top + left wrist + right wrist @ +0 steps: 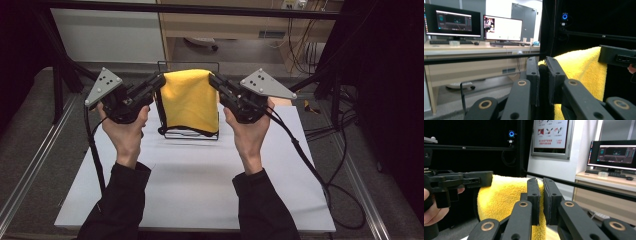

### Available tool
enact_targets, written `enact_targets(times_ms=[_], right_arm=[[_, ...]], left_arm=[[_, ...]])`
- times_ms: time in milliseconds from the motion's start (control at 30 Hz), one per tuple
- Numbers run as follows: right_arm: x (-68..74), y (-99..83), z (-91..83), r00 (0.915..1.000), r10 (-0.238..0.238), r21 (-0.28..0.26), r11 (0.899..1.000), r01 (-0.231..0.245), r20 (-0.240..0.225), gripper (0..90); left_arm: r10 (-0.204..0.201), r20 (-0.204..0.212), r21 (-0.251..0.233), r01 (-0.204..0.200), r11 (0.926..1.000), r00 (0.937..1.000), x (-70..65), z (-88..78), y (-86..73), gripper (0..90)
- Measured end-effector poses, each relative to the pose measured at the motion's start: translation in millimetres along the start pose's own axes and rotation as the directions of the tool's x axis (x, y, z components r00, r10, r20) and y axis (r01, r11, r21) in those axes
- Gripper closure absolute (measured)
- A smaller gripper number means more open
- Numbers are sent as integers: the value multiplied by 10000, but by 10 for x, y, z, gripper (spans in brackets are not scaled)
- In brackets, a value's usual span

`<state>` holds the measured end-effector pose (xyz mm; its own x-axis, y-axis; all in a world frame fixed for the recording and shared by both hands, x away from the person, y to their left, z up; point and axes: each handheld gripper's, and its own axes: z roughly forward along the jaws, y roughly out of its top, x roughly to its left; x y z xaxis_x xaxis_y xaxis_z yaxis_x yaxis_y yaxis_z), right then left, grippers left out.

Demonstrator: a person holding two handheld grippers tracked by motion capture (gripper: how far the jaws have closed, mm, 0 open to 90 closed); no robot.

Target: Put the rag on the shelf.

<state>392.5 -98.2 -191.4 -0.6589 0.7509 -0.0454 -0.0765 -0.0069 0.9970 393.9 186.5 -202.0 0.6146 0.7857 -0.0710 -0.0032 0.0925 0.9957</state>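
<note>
We hold yellow towel (190, 100) by top corners, both jaws clamped on it, above wire rack (189, 131); draping over rack left.

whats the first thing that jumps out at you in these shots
The bright yellow towel, held up at mid-table and draped over a black wire rack on the white table. The left gripper and the right gripper each pinch one of its top corners, jaws shut on the cloth. Behind, lit monitors glow on a desk.
</note>
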Motion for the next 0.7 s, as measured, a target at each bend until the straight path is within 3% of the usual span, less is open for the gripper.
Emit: enact_targets(times_ms=[700], right_arm=[[-132,459,299,9993,-206,-497,9985,221,303,850]], left_arm=[[359,-346,-402,-373,9985,9988,123,195,533,811]])
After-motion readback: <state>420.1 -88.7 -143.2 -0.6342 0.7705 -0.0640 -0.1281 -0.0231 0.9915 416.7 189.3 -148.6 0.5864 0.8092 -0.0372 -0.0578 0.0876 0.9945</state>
